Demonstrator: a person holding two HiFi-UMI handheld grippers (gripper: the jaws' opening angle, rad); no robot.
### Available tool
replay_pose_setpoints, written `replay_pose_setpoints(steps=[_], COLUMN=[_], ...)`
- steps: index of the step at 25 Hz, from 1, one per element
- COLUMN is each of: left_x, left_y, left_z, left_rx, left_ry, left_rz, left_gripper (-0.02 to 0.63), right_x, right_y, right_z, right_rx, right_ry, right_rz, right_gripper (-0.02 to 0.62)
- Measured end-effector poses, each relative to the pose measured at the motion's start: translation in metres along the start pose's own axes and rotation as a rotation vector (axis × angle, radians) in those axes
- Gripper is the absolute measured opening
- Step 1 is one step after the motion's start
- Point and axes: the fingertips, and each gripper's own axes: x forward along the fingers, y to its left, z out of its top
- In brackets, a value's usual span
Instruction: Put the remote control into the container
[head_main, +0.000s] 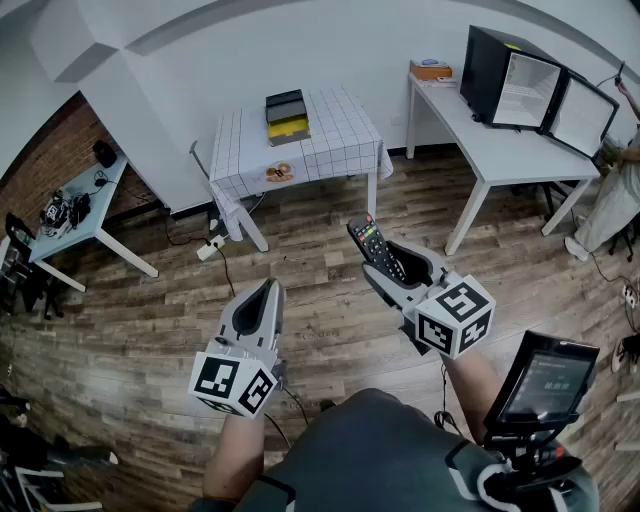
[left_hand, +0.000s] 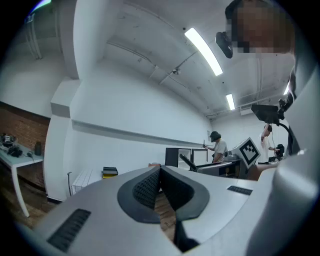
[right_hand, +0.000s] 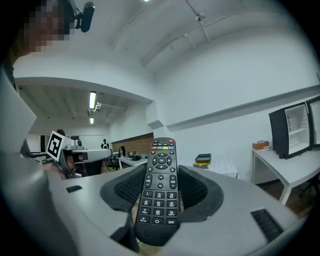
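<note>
A black remote control (head_main: 368, 243) sticks up and forward out of my right gripper (head_main: 385, 258), which is shut on its sides. In the right gripper view the remote (right_hand: 160, 190) lies face up between the two dark pads (right_hand: 124, 189), held in the air above the wooden floor. The stacked black and yellow container (head_main: 286, 117) sits on a checked tablecloth table (head_main: 340, 140) well ahead of both grippers; it shows small as the container (right_hand: 203, 160) past the remote. My left gripper (head_main: 268, 290) is shut with nothing in it, its pads (left_hand: 150, 187) meeting at the tip.
A white table (head_main: 500, 150) at the right carries a black cabinet with an open door (head_main: 515, 85) and an orange box (head_main: 432, 70). A desk with gear (head_main: 70, 215) stands at the left. A power strip (head_main: 210, 247) lies on the floor. Other people (left_hand: 218, 147) stand far off.
</note>
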Motion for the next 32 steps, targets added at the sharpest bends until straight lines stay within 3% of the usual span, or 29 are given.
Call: replay_pose_setpoints(steps=[11,32], left_x=[-0.001,0.005], left_y=[0.004,0.022], left_z=[0.003,0.0], left_rx=[-0.01,-0.02], left_ry=[-0.014,0.001], left_rz=[0.026,-0.001], left_gripper=[0.008,0.008], right_x=[0.002,0.025], right_y=[-0.003,0.009], right_z=[0.004,0.0], right_rx=[-0.017,-0.008], right_ry=[-0.003,0.01], right_rz=[-0.018,-0.006], right_gripper=[0.219,0.219])
